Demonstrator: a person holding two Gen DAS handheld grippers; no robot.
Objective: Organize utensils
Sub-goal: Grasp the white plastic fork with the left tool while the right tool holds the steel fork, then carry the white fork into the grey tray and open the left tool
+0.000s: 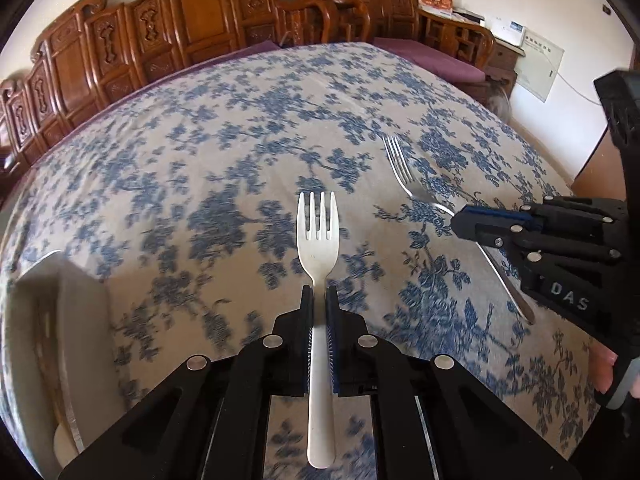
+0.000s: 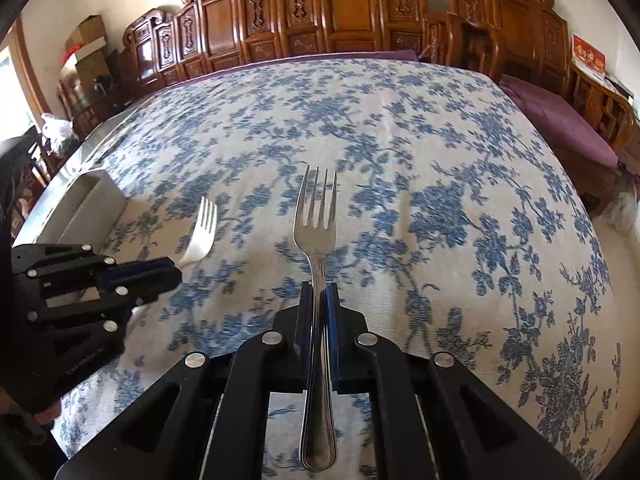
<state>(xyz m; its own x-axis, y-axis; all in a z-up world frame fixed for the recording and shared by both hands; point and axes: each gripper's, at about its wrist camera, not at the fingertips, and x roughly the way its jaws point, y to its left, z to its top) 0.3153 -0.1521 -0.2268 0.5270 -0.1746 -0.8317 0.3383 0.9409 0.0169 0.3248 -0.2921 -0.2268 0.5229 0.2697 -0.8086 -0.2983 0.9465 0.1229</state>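
Observation:
My left gripper [image 1: 319, 294] is shut on the handle of a white plastic fork [image 1: 318, 236], tines pointing forward, held above the blue-flowered tablecloth. My right gripper [image 2: 319, 290] is shut on the handle of a metal fork [image 2: 316, 224], tines forward. In the left wrist view the right gripper [image 1: 460, 220] shows at the right with the metal fork [image 1: 404, 176] sticking out both sides. In the right wrist view the left gripper [image 2: 172, 270] shows at the left with the white fork's head [image 2: 202, 228] past its tips.
A white utensil holder [image 1: 52, 320] stands at the table's left edge, also seen in the right wrist view [image 2: 86, 204]. The tablecloth [image 2: 400, 140] covers the table. Carved wooden chairs [image 2: 320, 12] line the far side, with purple cushions [image 2: 560, 120] to the right.

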